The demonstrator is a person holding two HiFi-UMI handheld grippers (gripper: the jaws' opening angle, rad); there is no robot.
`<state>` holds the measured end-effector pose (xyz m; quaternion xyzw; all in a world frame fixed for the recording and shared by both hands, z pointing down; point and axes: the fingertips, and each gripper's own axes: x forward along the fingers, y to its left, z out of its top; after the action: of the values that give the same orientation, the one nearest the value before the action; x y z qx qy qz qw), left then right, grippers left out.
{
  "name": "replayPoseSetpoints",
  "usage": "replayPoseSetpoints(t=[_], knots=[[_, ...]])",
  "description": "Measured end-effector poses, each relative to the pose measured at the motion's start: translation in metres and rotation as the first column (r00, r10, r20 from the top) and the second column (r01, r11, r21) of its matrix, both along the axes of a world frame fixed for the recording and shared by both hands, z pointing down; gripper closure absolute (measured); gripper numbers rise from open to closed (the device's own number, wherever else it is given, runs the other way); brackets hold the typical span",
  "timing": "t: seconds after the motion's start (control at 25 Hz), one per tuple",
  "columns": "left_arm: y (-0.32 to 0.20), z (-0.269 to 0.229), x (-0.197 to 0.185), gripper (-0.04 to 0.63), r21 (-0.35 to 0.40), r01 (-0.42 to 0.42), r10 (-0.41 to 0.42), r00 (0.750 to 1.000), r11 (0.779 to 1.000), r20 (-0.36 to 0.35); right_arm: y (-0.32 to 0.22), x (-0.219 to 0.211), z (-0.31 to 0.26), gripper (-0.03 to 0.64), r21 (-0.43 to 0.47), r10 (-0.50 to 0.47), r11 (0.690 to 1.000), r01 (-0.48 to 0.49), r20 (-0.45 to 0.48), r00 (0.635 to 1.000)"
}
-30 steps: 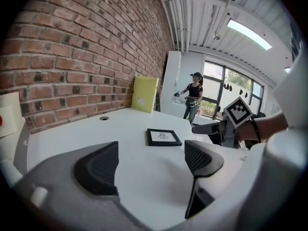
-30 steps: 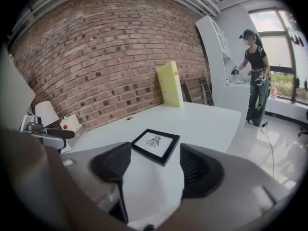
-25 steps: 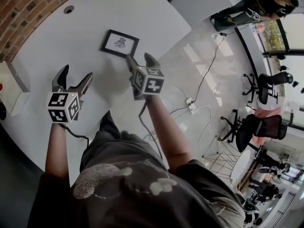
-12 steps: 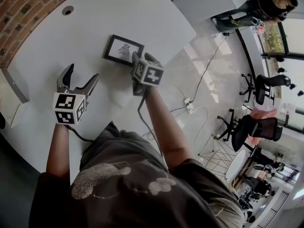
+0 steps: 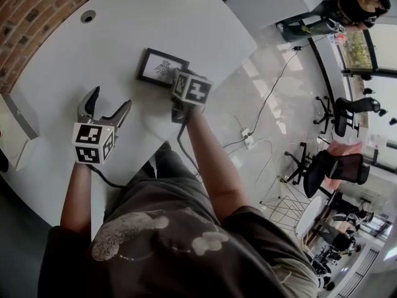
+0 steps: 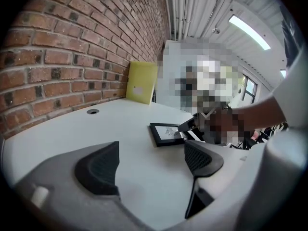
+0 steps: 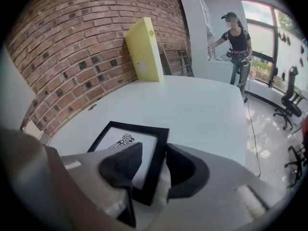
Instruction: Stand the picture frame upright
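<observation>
On the white table (image 5: 62, 73) lies the picture frame (image 5: 162, 67) (flat, drawing facing up).

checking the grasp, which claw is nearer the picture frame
Right. The right claw straddles one edge of the picture frame, its jaws just closing; the left claw is open, apart to its left.

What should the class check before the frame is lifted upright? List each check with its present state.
1. Frame flat on the table, picture side up: ok.
2. Frame's edge between the jaws of the right gripper, jaws that have just been closing: ok.
3. Pads pressing on the frame: not ok, a gap shows.
4. Left gripper open, empty, apart from the frame: ok.
5. Stand on the frame's back: cannot tell, hidden underneath.
</observation>
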<state>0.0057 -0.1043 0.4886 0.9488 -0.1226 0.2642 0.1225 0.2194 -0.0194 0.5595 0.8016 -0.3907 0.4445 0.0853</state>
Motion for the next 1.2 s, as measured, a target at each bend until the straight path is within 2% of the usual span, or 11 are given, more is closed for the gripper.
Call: replayPoseSetpoints(t=[0.16, 0.4, 0.68, 0.8, 1.04, 1.2], knots=[[-0.002, -0.004, 0.003, 0.176, -0.015, 0.024, -0.024, 1.0, 1.0, 0.003, 0.005, 0.01, -0.004, 0.516, 0.001, 0.011, 1.0, -0.011, 0.022, 1.0], [-0.002, 0.011, 0.024, 0.176, -0.032, 0.077, -0.076, 0.997, 0.997, 0.021, 0.017, 0.021, 0.003, 0.541, -0.013, -0.034, 0.999, 0.034, 0.013, 0.999], [0.002, 0.023, 0.039, 0.178, -0.17, 0.164, -0.149, 0.984, 0.972, 0.099, 0.01, 0.018, -0.007, 0.541, 0.019, -0.109, 0.994, 0.108, 0.034, 0.993], [0.006, 0.029, 0.052, 0.178, -0.204, 0.201, -0.182, 0.977, 0.958, 0.109, 0.007, 0.025, -0.012, 0.541, 0.053, -0.151, 0.987, 0.149, 0.028, 0.988], [0.013, 0.029, 0.089, 0.179, -0.276, 0.229, -0.226, 0.973, 0.934, 0.045, -0.008, 0.038, -0.027, 0.541, 0.128, -0.27, 0.955, 0.269, -0.006, 0.963], [0.005, 0.007, 0.11, 0.181, -0.296, 0.262, -0.279, 0.96, 0.918, -0.013, -0.029, 0.042, -0.065, 0.541, 0.179, -0.384, 0.901, 0.395, -0.096, 0.918]])
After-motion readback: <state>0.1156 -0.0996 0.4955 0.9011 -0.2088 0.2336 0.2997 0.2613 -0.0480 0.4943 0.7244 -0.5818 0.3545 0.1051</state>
